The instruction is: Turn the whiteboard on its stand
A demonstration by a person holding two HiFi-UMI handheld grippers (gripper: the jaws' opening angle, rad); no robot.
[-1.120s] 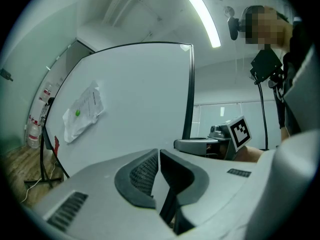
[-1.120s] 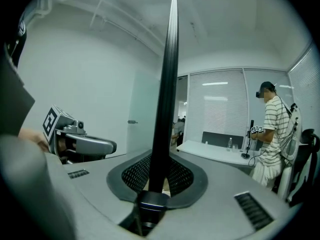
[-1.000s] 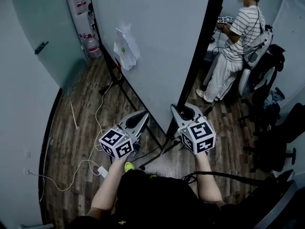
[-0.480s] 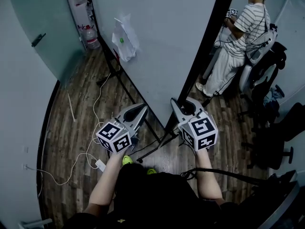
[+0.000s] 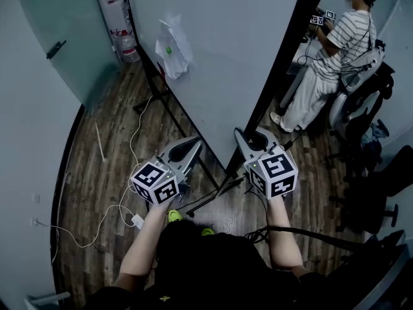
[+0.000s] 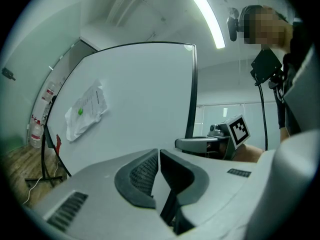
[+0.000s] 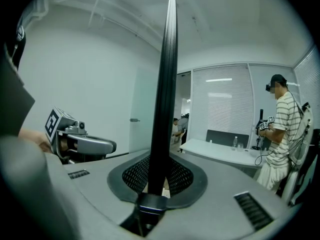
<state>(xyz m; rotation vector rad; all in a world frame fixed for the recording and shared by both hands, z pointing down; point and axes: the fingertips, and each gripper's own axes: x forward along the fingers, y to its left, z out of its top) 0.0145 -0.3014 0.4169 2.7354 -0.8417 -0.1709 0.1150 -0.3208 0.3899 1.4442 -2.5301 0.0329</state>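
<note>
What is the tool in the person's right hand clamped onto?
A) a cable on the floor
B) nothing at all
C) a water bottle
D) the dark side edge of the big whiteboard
D: in the right gripper view, the right gripper has its pads closed on the black edge of the whiteboard, which rises straight up from between them.

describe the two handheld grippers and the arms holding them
The left gripper and right gripper both have smooth light grey bodies tapering to two jaws lined with dark mesh-textured pads. Each carries a white cube printed with black square markers. The forearms are bare below a black top, and a black cable trails beside the right forearm.
</note>
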